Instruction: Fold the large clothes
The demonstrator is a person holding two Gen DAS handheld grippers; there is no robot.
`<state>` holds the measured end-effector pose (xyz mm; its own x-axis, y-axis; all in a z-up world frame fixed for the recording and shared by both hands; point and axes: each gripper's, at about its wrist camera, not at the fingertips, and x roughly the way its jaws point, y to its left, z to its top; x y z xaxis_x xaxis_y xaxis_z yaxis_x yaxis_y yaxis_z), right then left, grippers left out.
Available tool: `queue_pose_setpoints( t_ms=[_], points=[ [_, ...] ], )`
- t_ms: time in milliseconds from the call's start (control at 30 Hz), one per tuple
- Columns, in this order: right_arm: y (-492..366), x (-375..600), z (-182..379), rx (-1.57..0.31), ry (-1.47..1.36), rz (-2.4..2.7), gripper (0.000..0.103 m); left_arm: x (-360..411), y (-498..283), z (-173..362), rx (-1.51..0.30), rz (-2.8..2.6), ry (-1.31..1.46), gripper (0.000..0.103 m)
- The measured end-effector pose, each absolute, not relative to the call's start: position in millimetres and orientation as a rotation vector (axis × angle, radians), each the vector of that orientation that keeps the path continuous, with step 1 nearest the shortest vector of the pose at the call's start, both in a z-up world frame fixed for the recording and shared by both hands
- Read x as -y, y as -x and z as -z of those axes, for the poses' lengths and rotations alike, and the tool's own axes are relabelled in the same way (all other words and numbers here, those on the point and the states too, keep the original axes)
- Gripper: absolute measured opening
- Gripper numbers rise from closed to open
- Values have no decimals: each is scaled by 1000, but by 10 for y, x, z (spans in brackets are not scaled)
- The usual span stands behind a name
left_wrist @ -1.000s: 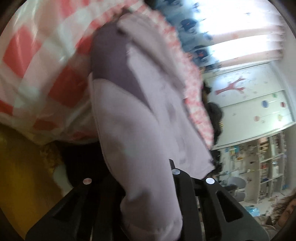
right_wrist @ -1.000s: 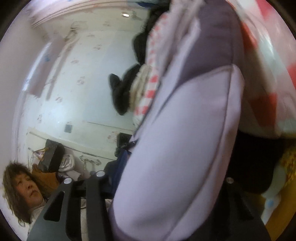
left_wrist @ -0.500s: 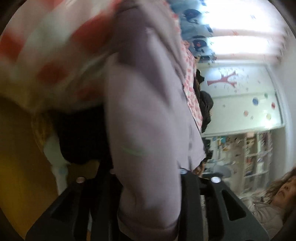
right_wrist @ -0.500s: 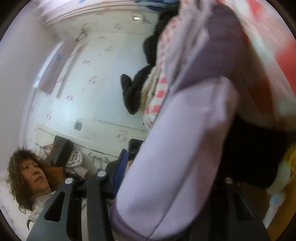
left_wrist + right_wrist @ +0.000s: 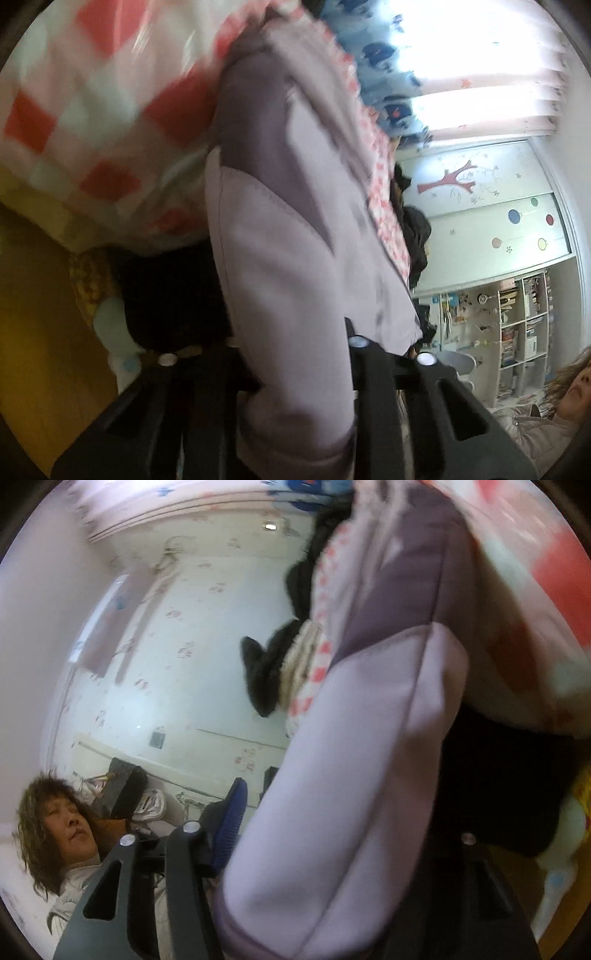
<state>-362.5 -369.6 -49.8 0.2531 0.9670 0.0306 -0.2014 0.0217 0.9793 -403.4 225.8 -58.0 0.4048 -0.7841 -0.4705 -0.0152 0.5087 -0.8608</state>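
A pale lilac garment with a darker purple panel runs up the middle of the left wrist view. My left gripper is shut on its lower edge, the cloth bunched between the black fingers. In the right wrist view the same lilac garment fills the centre, with its purple panel above. My right gripper is shut on it; the left finger shows, the right one is mostly hidden by cloth. The garment is held up in the air.
A red-and-white checked blanket lies behind the garment, also in the right wrist view. Dark clothing and a yellow surface sit below. A person is close. Shelves and a decorated wall stand behind.
Both grippers have swung with the garment still clamped. The view tilted, the checked blanket shifted in frame, and the person's face moved in the right wrist view.
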Motion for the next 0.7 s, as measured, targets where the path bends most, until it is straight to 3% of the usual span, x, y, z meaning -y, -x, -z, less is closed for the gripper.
queue_pose_setpoints(
  t_ms=[233,500,700],
  points=[
    [3520,3699,31,-635,-1253,-1193,53,-2189,4059,-318,-853,648,852,13],
    [3401,3739,-45,-603,-1306,-1199,53,-2401,3891,-268,-841,640,966,13],
    [2723,3736,-464,-529,-1272,-1239,53,-2415,3275,-771,-710,634,961,13]
  ],
)
